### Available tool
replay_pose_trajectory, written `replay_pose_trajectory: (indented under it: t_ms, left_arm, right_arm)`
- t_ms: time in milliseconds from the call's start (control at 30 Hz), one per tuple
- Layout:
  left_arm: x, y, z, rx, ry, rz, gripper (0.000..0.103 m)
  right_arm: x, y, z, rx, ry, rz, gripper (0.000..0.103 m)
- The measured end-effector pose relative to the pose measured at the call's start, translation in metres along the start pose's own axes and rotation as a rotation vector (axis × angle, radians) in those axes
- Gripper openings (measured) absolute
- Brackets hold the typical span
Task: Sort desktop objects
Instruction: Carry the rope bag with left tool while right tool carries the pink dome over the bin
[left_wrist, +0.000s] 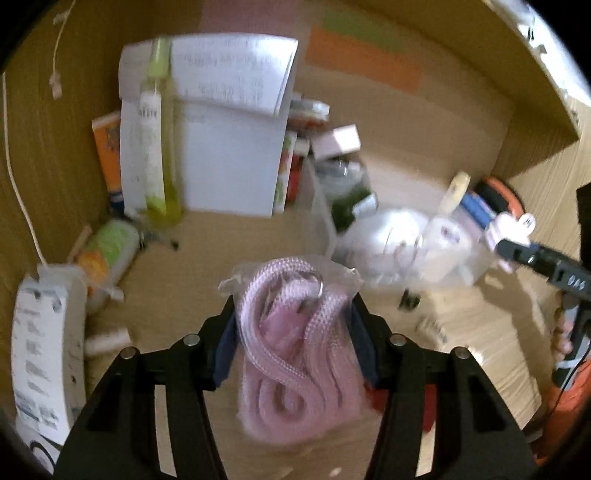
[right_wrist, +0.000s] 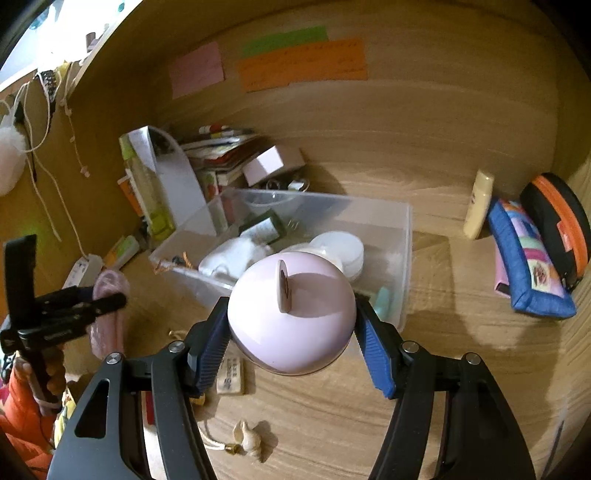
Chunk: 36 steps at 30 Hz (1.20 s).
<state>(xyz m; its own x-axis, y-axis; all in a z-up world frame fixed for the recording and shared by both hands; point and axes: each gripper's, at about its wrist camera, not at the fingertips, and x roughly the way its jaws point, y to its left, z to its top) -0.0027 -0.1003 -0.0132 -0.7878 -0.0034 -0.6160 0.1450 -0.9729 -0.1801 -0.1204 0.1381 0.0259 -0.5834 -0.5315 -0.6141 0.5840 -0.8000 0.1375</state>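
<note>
Pink braided cord in a clear plastic bag (left_wrist: 295, 332) fills the left gripper (left_wrist: 295, 325), whose blue ribbed pads (left_wrist: 227, 343) are clamped on both sides of it, above the front of the wooden desk (left_wrist: 207, 240). It looks soft, light and floppy, and the film likely slippery, so a grip across the bundle's middle seems safest. Held just as firmly by the right gripper (right_wrist: 291, 325) is a smooth, rounded pale-pink case (right_wrist: 291, 314) with a small upright tab on top, close before the clear plastic bin (right_wrist: 402, 229) near the desk's middle. Its hard glossy shell could slide in the pads, so the widest part seems the best hold. Round white pads (right_wrist: 341, 247) and a green-labelled packet (right_wrist: 264, 229) lie in the bin; a blue patchwork pouch (right_wrist: 524, 266) leans at the right edge
</note>
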Motion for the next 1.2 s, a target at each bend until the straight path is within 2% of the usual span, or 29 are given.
replay_pose_trajectory:
  t_ms: [433,633,833,967,1200]
  left_arm:
    - [-0.015,-0.009,0.056,-0.017,-0.144,-0.082,0.053]
    - [-0.017,-0.022,0.086,0.029,-0.18,-0.099,0.053]
    - [0.007,-0.036,0.106,0.057,-0.158,-0.124,0.053]
    - [0.034,-0.048,0.11,0.084,-0.114,-0.122,0.053]
    - [0.089,-0.065,0.111,0.129,-0.024,-0.079,0.053]
  right_arm:
    - [0.012,-0.016,0.024,0.035,-0.008,-0.013,0.061]
    - [0.012,-0.021,0.038,0.022,-0.03,-0.031,0.062]
    - [0.021,-0.026,0.049,0.026,-0.028,-0.037,0.062]
    - [0.028,-0.03,0.054,0.026,-0.018,-0.048,0.062]
    - [0.046,-0.039,0.063,0.03,0.02,-0.072,0.062]
